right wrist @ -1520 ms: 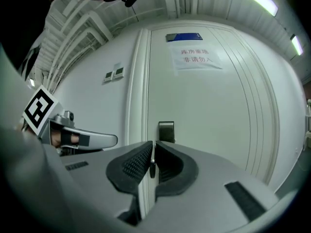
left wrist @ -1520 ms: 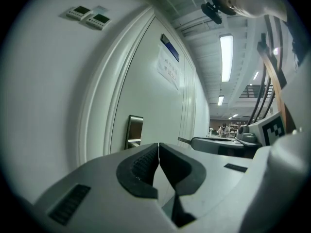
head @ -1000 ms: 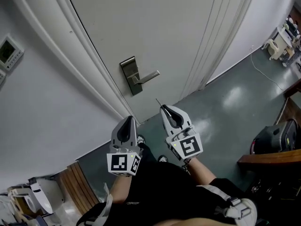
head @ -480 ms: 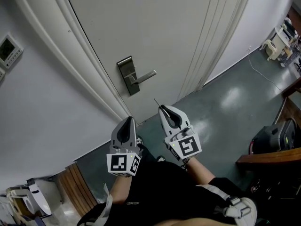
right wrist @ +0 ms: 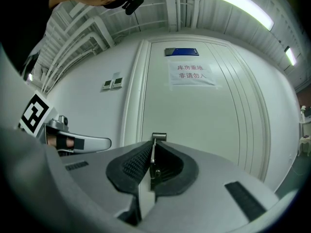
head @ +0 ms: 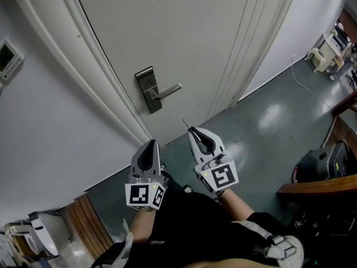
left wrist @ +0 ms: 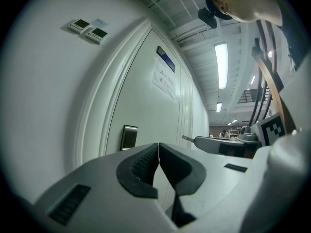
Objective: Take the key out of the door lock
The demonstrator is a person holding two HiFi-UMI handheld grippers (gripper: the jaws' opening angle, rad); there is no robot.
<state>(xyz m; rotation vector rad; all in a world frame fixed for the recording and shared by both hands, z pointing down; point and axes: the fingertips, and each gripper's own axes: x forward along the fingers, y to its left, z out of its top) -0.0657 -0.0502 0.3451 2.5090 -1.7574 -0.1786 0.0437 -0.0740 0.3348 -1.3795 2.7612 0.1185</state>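
The pale door (head: 189,38) carries a metal lock plate (head: 145,90) with a lever handle (head: 169,90). My right gripper (head: 193,129) hovers a short way in front of the door, below and to the right of the plate. It is shut on a thin flat key (head: 186,123), whose blade pokes out past the tips. The right gripper view shows that key (right wrist: 152,152) pinched edge-on between the pads, with the lock plate (right wrist: 159,138) straight ahead. My left gripper (head: 150,144) hangs beside it, shut and empty (left wrist: 158,145).
A paper notice (right wrist: 192,74) and a blue sign (right wrist: 181,51) are on the door. Wall panels (head: 9,58) sit left of the frame. A slatted wooden bench (head: 89,222) is at lower left. A dark case (head: 326,162) and a wooden table edge (head: 312,187) stand on the right.
The lock plate and handle sit slightly higher and further left in the head view than a second ago. Both grippers have kept their places and their jaws.
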